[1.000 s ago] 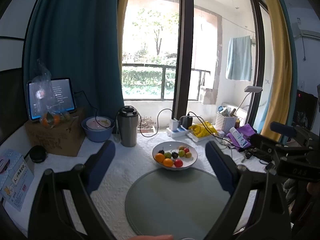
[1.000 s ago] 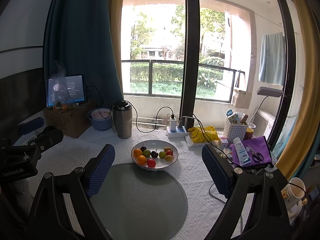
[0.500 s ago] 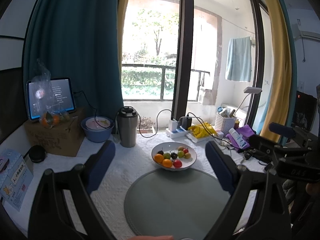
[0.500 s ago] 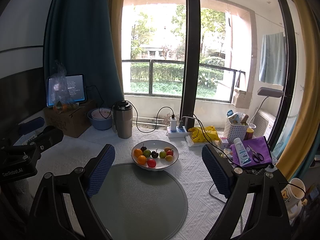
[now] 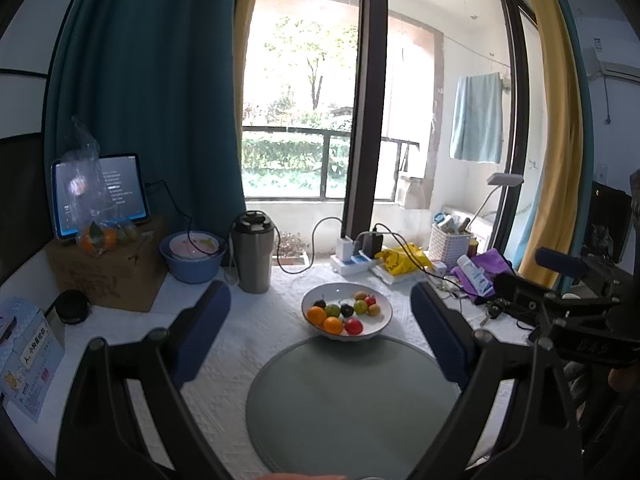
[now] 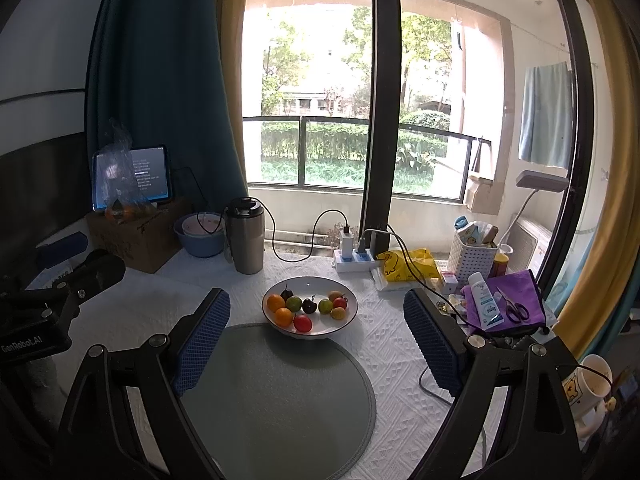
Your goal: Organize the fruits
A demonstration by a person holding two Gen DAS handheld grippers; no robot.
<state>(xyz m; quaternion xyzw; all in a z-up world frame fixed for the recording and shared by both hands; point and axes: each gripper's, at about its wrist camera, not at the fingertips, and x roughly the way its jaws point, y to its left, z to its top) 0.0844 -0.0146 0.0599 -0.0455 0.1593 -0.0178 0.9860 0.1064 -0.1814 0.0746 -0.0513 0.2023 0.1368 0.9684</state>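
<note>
The small mixed fruits sit gathered in the shallow white bowl at the far edge of the round grey mat, while the left gripper and right gripper hover above the mat, jaws spread wide and empty, seemingly poised to reach whichever piece is wanted.

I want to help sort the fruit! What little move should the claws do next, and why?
Hard to say: all the fruit sits in the white bowl, the round grey mat is bare, and both claws hang open and empty. That fits sorting either ahead or finished, so probably just hold the right claw steady.
</note>
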